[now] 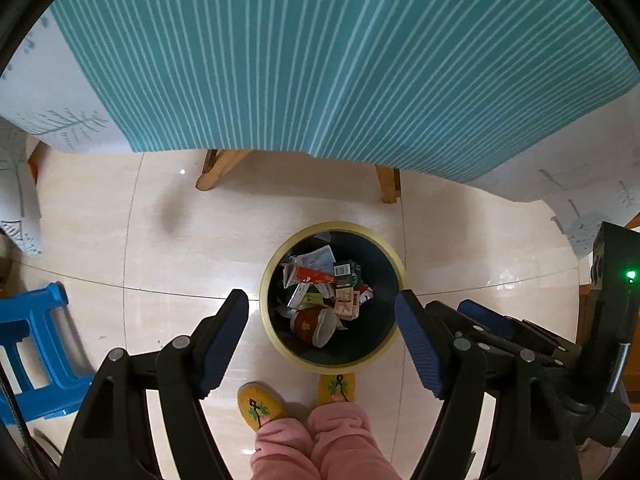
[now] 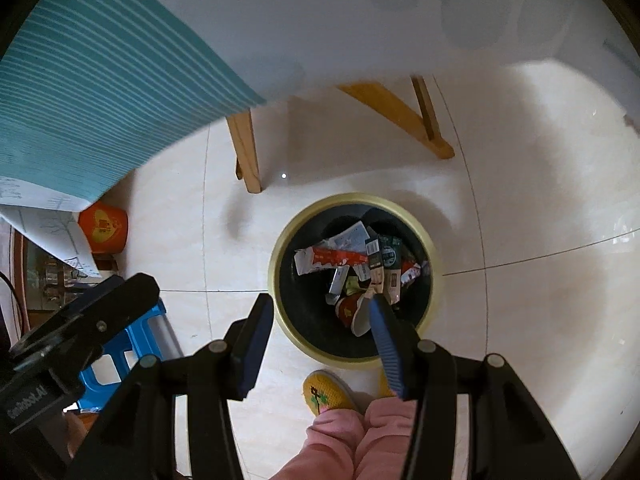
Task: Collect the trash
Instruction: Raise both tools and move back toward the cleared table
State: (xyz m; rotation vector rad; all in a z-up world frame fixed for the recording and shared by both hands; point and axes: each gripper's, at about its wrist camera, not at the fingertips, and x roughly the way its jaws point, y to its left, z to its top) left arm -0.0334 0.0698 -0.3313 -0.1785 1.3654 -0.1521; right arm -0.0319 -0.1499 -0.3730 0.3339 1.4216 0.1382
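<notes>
Left wrist view
Left gripper (image 1: 322, 304): fingers spread wide, nothing between them, held above the bin.
Trash bin (image 1: 269, 276): round, yellow rim, dark inside, standing on the pale tiled floor (image 1: 168, 248) just in front of the person's yellow slippers (image 1: 260, 402).
Trash (image 1: 324, 280): wrappers, small cartons and a red paper cup (image 1: 310, 324) lying inside the bin.
Right gripper (image 1: 492, 320): seen side-on at the right edge, just beside the left one.
Surroundings: striped teal tablecloth (image 1: 320, 52) above; blue stool (image 1: 36, 344) at left.

Right wrist view
Right gripper (image 2: 320, 316): fingers apart, empty, over the near rim of the bin (image 2: 280, 248).
Trash (image 2: 352, 258): same heap in the bin; the cup (image 2: 350, 312) lies partly behind the right fingertip.
Left gripper (image 2: 88, 316): black body at left; its fingers cannot be made out here.
Surroundings: wooden table legs (image 2: 246, 148) beyond the bin; orange box (image 2: 104, 228) at left.
</notes>
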